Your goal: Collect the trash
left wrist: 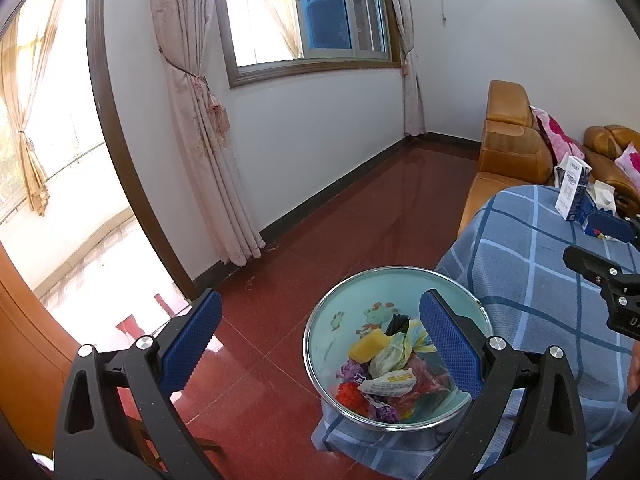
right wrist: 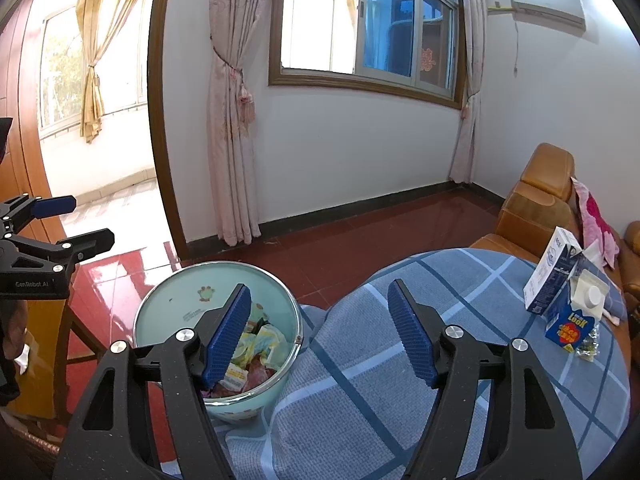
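While both tools hang idle:
Right tool (right wrist: 320, 332): gaping, empty.
Left tool (left wrist: 320, 344): wide, holding nothing.
Bin (right wrist: 168, 292): beside worktop (right wrist: 400, 360), part-filled.
Cartons (right wrist: 560, 300): far edge, upright.
Risk: a careless reach could topple cartons floorward.

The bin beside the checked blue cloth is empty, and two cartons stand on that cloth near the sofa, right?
Not quite. The bin is not empty: the left wrist view shows it holding wrappers and other colourful scraps. The rest holds: two cartons, a tall white one and a blue one, stand on the checked blue cloth near the sofa.
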